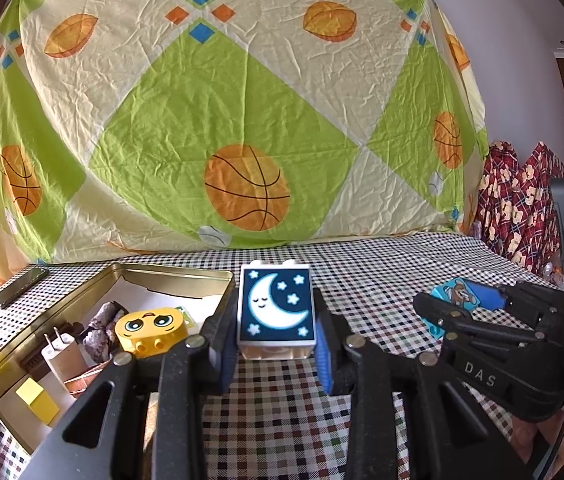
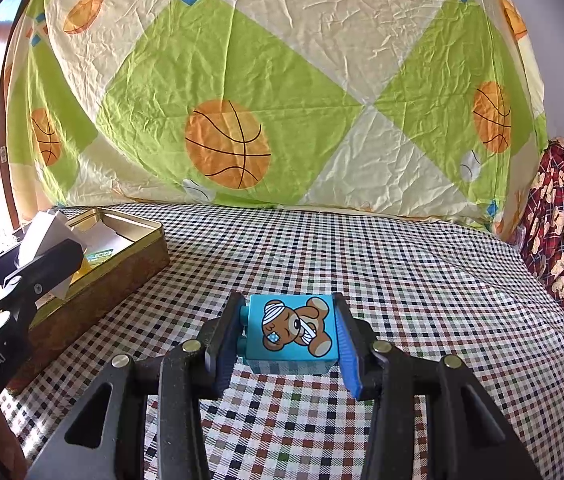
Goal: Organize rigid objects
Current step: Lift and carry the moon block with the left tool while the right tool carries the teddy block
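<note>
**A:** Backdrop: what hangs behind the table?

**B:** A creased sheet (image 1: 218,92) in green and cream diamonds, printed with basketballs and leaves. It covers nearly the whole wall behind my table (image 1: 381,276). To the right of it, a red plaid cloth (image 1: 517,208) with bear prints is bunched against a plain white wall. At the far left of my right view there is a wooden door with a brass knob.

**A:** Surface?

**B:** A small-check tablecloth in black, white, brown and green, lying flat and reaching back to the sheet.

**A:** Left claw?

**B:** My left gripper (image 1: 276,344) is clamped on the moon block (image 1: 276,310). The block stands upright, studs on top, with a blue pad pressed to each side. It sits just right of the tin (image 1: 22,344).

**A:** The tin's contents?

**B:** A yellow face block (image 1: 150,330), a white plug (image 1: 62,354), a small yellow block (image 1: 38,400), a dark crumpled item I cannot identify, and paper at the back. A phone (image 1: 22,286) lies on the cloth beyond the tin's far left corner.

**A:** Right claw?

**B:** My right gripper (image 2: 291,334) is closed on the bear block (image 2: 291,330). The block is turned on its side, studs pointing left. I cannot tell whether its underside touches the cloth. It is well apart from the tin, out on the open cloth to the right.
</note>
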